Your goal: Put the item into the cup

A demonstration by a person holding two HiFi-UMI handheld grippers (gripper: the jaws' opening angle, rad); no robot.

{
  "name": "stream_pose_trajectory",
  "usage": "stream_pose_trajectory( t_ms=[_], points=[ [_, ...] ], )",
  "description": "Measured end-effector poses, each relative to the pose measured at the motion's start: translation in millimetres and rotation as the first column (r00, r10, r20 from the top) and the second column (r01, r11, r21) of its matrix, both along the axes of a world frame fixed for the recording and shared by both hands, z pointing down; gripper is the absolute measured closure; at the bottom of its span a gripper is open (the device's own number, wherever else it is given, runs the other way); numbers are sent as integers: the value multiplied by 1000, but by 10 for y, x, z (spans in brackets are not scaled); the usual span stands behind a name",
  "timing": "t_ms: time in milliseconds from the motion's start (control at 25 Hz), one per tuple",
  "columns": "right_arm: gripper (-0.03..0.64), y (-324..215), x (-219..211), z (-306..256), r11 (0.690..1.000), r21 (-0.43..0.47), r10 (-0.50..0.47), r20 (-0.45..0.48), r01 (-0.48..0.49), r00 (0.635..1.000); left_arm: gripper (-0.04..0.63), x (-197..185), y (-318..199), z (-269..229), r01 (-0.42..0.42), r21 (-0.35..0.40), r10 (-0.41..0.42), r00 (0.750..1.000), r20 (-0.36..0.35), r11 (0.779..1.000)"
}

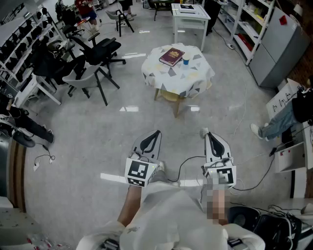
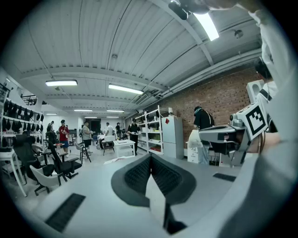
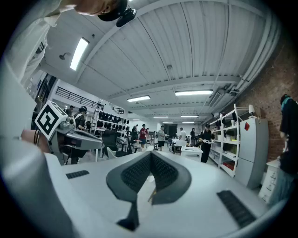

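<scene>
A small round table [image 1: 195, 78] under a patterned cloth stands far ahead in the head view. On it lie a dark red book [image 1: 171, 56] and a small blue-and-white cup [image 1: 186, 60]; I cannot make out any other small item there. Both grippers are held low near my body, well short of the table, and point towards it. My left gripper [image 1: 156, 132] is shut with nothing in it, its ribbed pads [image 2: 139, 174] pressed together. The right gripper [image 1: 205, 132] is also shut and empty, its pads [image 3: 163, 172] meeting in the right gripper view.
Black office chairs [image 1: 98, 51] crowd the left side. A white table [image 1: 190, 14] stands behind the round one, with shelving [image 1: 254, 24] and a grey cabinet [image 1: 281, 46] to the right. A person's legs [image 1: 276, 122] show at the right edge. Cables [image 1: 244, 183] trail over the floor.
</scene>
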State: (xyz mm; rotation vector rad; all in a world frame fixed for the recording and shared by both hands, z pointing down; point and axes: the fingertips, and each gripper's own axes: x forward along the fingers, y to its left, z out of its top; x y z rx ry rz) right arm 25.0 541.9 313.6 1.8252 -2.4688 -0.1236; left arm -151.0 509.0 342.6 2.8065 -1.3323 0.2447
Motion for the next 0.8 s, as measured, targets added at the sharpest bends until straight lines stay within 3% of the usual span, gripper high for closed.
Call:
stream_pose_trajectory(
  t_ms=[400, 800],
  points=[
    [612, -361, 55, -6, 1000, 1, 1, 9, -1, 1000, 581, 114, -340, 81, -2, -9, 2, 1000, 5, 1000],
    [612, -1176, -32, 109, 999, -32, 30, -3, -30, 1000, 581, 129, -1208, 64, -49, 0, 49, 999, 1, 999]
  ],
)
